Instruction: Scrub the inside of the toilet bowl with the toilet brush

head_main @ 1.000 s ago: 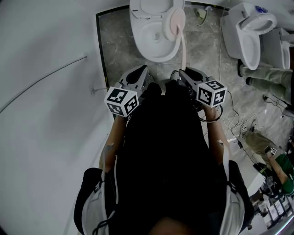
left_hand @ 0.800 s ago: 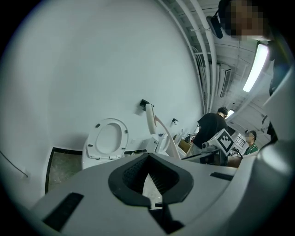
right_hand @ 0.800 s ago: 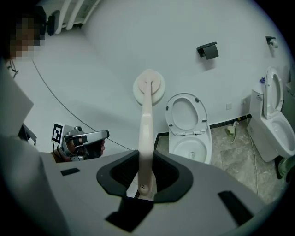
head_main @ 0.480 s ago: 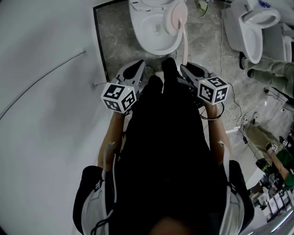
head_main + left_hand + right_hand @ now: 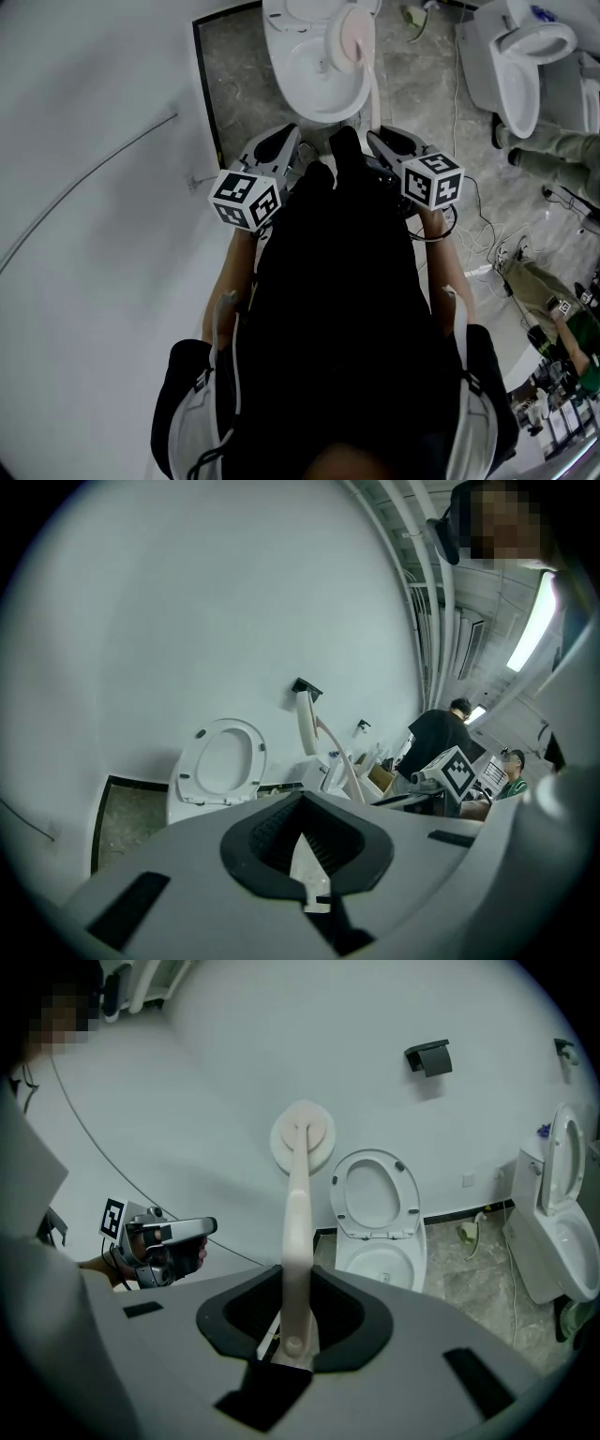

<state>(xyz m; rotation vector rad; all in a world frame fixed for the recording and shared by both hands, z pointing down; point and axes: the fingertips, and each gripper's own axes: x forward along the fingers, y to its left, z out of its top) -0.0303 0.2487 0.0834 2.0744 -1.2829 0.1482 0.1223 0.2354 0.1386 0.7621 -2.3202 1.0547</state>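
The toilet (image 5: 319, 111) looks like glazed white ceramic, smooth and glossy. Around the toilet the floor (image 5: 244, 84) is grey mottled stone, dull and a little rough. To the left of the toilet the wall (image 5: 94, 187) is plain, smooth and matt. The brush (image 5: 296, 1213) has a smooth cream plastic handle with a faint sheen. The left gripper (image 5: 302, 832) and right gripper (image 5: 296, 1283) have matt grey plastic shells and black ribbed, rubber-like pads. On the near side of the toilet, the person's top (image 5: 337, 309) is matt black cloth.

- A black short-sleeved top (image 5: 337, 309) covers the torso.
- White panels (image 5: 187, 422) with black trim sit at both lower sides.
- The left gripper (image 5: 284, 145) and right gripper (image 5: 386, 147) have grey shells, black jaw pads and black-and-white marker cubes.
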